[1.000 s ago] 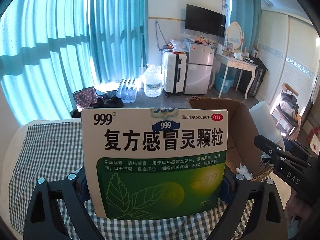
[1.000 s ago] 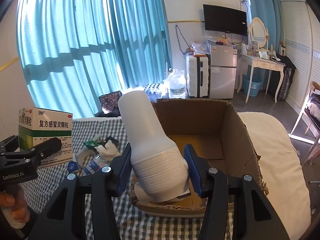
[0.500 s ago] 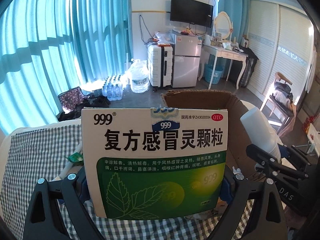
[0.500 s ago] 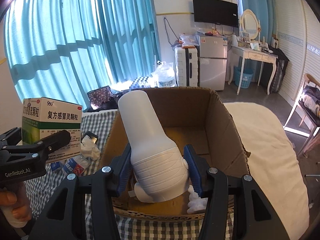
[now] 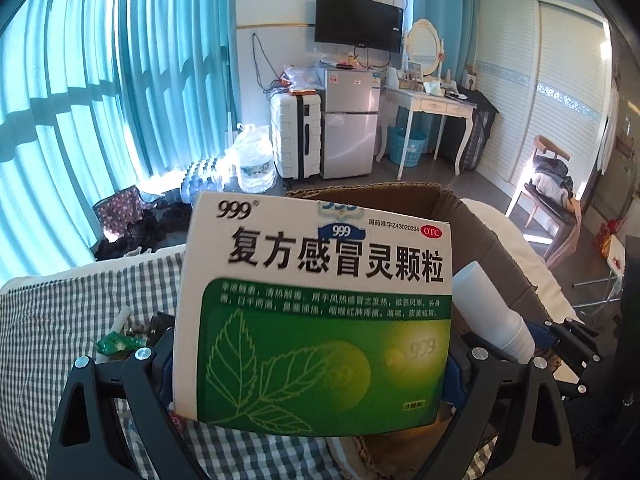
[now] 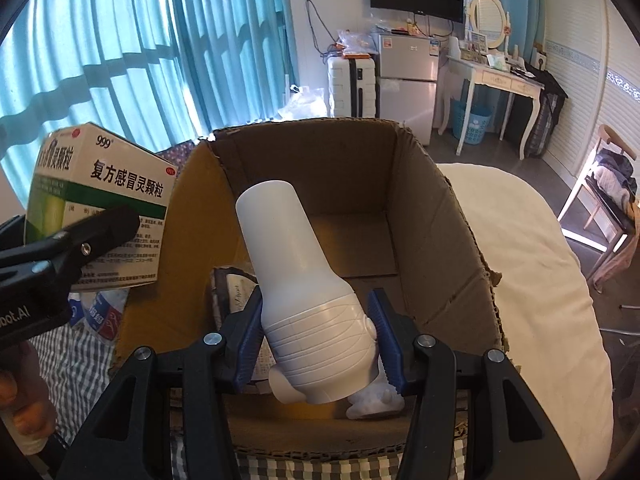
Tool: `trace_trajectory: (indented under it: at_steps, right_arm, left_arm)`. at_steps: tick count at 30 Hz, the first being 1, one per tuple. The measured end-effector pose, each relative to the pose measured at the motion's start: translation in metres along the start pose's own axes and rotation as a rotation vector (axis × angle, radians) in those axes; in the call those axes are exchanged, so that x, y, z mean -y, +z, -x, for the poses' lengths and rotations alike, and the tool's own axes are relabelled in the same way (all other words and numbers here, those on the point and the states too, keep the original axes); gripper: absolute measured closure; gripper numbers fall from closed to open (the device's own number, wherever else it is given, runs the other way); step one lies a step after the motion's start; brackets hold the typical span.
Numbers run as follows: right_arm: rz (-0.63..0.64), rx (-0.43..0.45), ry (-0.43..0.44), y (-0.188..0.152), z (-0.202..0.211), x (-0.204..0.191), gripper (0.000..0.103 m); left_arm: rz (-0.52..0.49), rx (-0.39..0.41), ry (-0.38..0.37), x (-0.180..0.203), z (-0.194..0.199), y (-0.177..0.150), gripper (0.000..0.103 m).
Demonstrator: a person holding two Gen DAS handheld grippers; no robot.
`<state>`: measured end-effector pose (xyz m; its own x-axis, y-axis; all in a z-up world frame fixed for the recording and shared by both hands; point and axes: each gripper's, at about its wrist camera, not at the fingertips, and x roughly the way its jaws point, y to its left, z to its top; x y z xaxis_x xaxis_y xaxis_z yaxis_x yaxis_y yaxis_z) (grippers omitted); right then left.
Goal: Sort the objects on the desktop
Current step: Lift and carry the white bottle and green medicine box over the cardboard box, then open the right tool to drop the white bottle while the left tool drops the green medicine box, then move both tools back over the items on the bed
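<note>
Left gripper (image 5: pixel 312 364) is clamped on a green-and-white cardboard medicine box (image 5: pixel 320 312) at frame centre; right gripper (image 6: pixel 316 340) clamps a white plastic bottle (image 6: pixel 304 300) over the open brown cardboard box (image 6: pixel 432 216).

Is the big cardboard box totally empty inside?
No, the cardboard box already holds a small white thing and a printed packet on its floor.

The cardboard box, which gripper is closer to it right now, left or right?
Right. The right gripper holds the white bottle over the cardboard box opening. The left gripper, clamping the medicine box, is beside the box's left wall.
</note>
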<state>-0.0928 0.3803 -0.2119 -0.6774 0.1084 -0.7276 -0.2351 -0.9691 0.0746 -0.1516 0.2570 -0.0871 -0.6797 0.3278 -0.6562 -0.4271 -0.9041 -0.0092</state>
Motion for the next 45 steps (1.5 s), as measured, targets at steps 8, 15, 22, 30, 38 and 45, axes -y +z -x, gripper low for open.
trace_trajectory:
  at_steps: [8, 15, 22, 30, 38, 45]
  right_arm:
    - [-0.010, -0.045, -0.047, 0.000, -0.009, 0.005, 0.052]
    - [-0.004, -0.082, -0.102, -0.003, -0.018, 0.009, 0.051]
    - [0.011, -0.003, -0.126, -0.001, -0.004, 0.006, 0.029]
    - [-0.004, 0.035, -0.112, 0.008, 0.013, 0.004, 0.029]
    - [-0.013, 0.094, -0.118, 0.014, 0.057, 0.004, 0.029]
    - [-0.012, 0.151, -0.117, 0.022, 0.099, 0.001, 0.028]
  left_arm:
    - [-0.054, -0.008, -0.025, 0.027, -0.021, 0.006, 0.008]
    - [-0.110, -0.020, -0.030, 0.045, -0.028, 0.010, 0.008]
    - [-0.102, -0.022, -0.029, 0.043, -0.021, 0.015, 0.006]
    - [-0.123, 0.045, -0.026, 0.051, 0.010, 0.031, 0.000]
    - [-0.107, 0.110, -0.032, 0.048, 0.055, 0.046, 0.000]
    - [-0.095, 0.158, -0.019, 0.039, 0.095, 0.049, 0.000]
